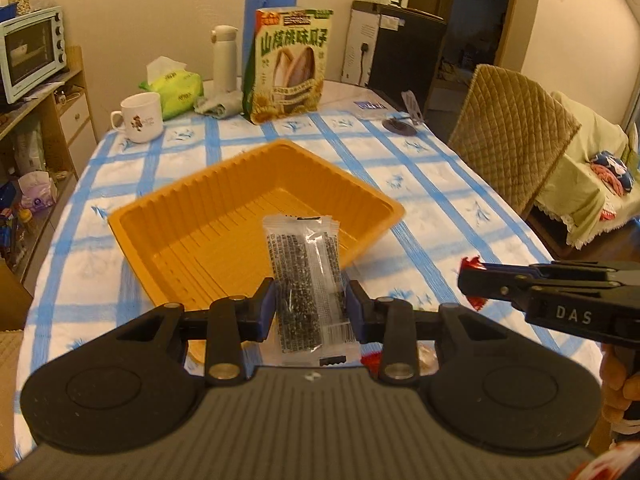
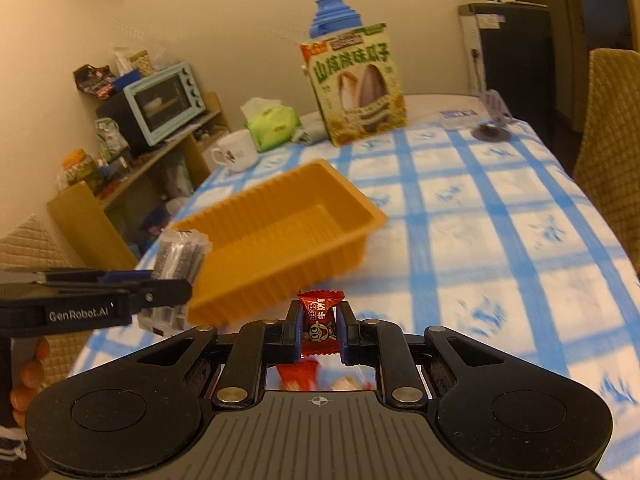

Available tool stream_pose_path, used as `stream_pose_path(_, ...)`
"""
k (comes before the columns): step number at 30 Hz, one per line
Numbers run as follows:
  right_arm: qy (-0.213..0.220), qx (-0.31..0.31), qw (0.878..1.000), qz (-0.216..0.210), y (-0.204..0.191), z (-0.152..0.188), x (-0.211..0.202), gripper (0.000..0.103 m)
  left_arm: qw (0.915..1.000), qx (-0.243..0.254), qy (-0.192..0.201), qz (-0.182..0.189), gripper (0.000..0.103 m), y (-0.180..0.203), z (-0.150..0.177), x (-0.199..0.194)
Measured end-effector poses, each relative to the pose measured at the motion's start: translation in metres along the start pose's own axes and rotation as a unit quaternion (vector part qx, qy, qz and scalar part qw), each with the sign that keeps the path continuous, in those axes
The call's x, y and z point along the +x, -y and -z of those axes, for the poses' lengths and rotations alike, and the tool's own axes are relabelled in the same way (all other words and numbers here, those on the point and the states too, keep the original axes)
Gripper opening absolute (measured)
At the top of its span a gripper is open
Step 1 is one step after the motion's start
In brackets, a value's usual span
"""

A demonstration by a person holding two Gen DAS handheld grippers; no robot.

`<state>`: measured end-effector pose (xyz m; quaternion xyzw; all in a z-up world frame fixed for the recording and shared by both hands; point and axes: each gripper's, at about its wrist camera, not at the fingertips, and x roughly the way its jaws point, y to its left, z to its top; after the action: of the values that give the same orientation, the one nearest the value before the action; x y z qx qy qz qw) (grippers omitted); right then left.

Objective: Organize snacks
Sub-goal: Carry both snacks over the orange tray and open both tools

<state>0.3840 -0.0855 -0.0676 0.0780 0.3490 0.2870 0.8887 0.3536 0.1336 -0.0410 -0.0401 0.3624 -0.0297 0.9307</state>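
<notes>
My left gripper (image 1: pixel 310 304) is shut on a clear packet of black sesame snack (image 1: pixel 308 280) and holds it upright over the near corner of an empty orange plastic tray (image 1: pixel 168 216). My right gripper (image 2: pixel 319 326) is shut on a small red wrapped candy (image 2: pixel 320 312), held above the table just in front of the tray (image 2: pixel 256 276). The right gripper also shows at the right edge of the left wrist view (image 1: pixel 472 280). The left gripper with its packet (image 2: pixel 176 256) shows at the left of the right wrist view. More red snacks (image 2: pixel 298 374) lie below the right gripper.
A blue-and-white checked tablecloth (image 1: pixel 432 184) covers the table. At its far end stand a sunflower seed bag (image 1: pixel 288 64), a blue thermos (image 1: pixel 272 20), a white bottle (image 1: pixel 224 58), a white mug (image 1: pixel 140 116) and a tissue pack (image 1: pixel 176 90). A quilted chair (image 1: pixel 508 128) is at the right, a shelf with an oven (image 1: pixel 32 52) at the left.
</notes>
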Motion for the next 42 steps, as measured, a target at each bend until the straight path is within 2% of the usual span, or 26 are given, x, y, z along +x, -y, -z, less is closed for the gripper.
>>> stream_pose_path(6,-0.006,0.000,1.000,-0.028,-0.011,-0.034,0.048,0.018,0.9998,-0.016,0.000,-0.009,0.034,-0.020,-0.021,0.022)
stream_pose_path(11,-0.018,-0.005,0.999,-0.032,-0.015,-0.053,0.086,0.018,0.9996,-0.023,-0.006,-0.016,0.034,-0.034,-0.033,0.043)
stream_pose_path(24,-0.065,-0.014,0.998,-0.021,-0.023,-0.058,0.159,0.018,0.9985,-0.040,-0.032,-0.021,0.034,-0.065,-0.035,0.076)
stream_pose_path(27,-0.068,-0.002,0.998,-0.014,-0.022,-0.059,0.166,0.021,0.9981,-0.044,-0.037,-0.019,0.034,-0.069,-0.033,0.080)
stream_pose_path(29,-0.065,0.004,0.998,-0.012,-0.021,-0.060,0.168,0.030,0.9980,-0.046,-0.040,-0.018,0.034,-0.071,-0.031,0.082)
stream_pose_path(31,-0.059,0.010,0.998,-0.010,-0.020,-0.061,0.166,0.044,0.9978,-0.049,-0.043,-0.015,0.034,-0.073,-0.030,0.084)
stream_pose_path(42,-0.055,0.016,0.998,0.017,-0.012,-0.061,0.153,0.047,0.9976,-0.051,-0.045,-0.006,0.034,-0.068,-0.034,0.097)
